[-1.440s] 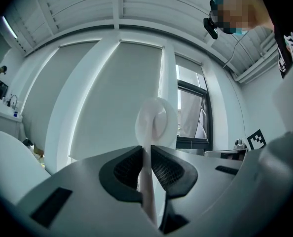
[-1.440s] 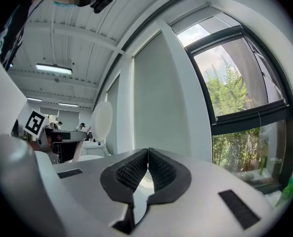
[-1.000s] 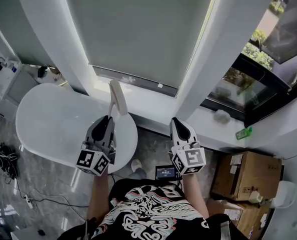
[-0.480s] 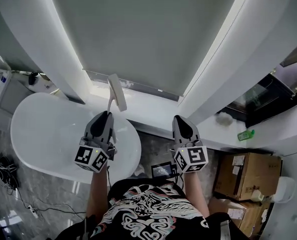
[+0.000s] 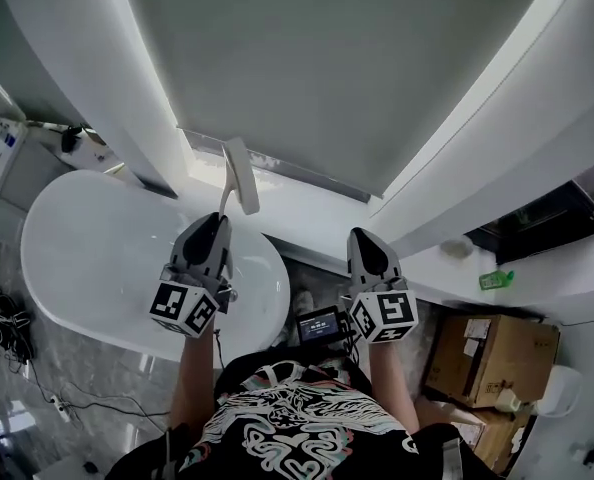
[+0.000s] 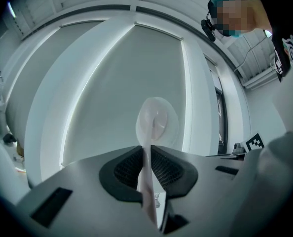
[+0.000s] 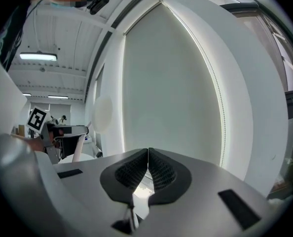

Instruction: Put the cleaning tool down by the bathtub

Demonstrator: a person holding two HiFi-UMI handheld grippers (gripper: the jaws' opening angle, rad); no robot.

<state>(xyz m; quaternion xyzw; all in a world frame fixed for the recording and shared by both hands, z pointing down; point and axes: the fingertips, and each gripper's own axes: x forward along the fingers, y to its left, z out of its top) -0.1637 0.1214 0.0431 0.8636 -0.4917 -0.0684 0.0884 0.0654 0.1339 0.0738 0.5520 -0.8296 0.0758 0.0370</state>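
White cleaning tool (image 5: 240, 175) clamped, my left gripper (image 5: 217, 222); right gripper (image 5: 363, 238) clenched empty.
Thin handle may swivel, hit bathtub (image 5: 87, 258).

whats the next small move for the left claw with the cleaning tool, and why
Probably lower the left claw toward the rim of the bathtub before letting go. It is shut on the handle of the cleaning tool, whose head points up and away, apparently held in the air rather than resting on anything.
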